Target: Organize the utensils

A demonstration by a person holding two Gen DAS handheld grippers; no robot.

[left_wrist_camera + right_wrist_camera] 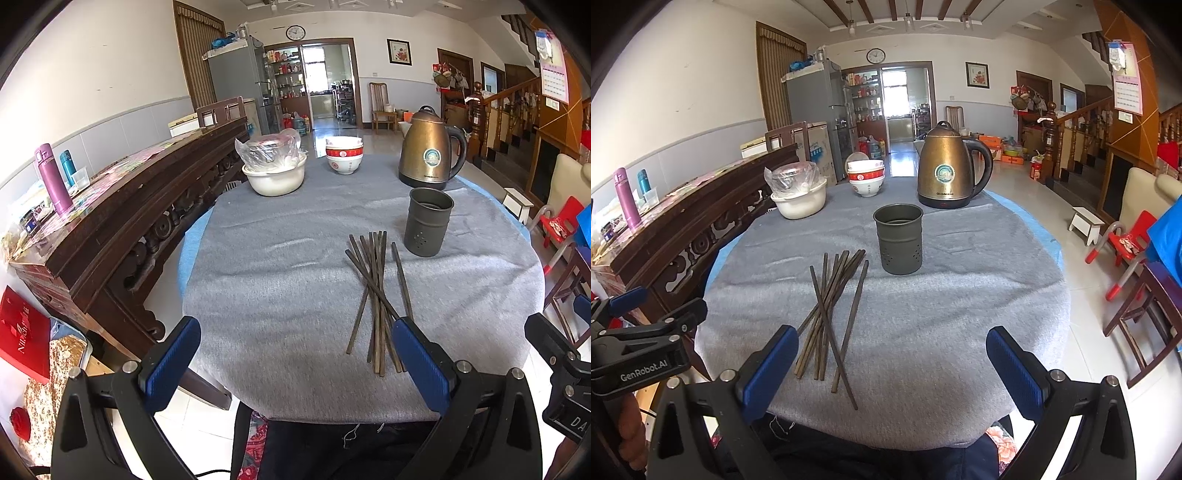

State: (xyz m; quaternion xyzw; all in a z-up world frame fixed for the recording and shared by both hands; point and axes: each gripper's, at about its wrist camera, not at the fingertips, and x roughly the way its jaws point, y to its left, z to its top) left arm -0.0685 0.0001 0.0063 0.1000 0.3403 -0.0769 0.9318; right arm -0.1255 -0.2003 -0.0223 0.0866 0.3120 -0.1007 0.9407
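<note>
On the grey cloth [923, 350] of the round table, a pile of dark chopsticks [831, 314] is lying crossed over each other; I am counting about ten, but they overlap so I cannot be sure. Just behind them one dark metal cup [898, 239] with small holes is standing upright. Farther back one brown kettle [947, 168], one stack of red and white bowls [866, 177] and one white bowl [800, 201] with a plastic bag in it are sitting. I am holding my left tongs [295, 363] and my right tongs [892, 373] wide open above the near edge, gripping nothing
</note>
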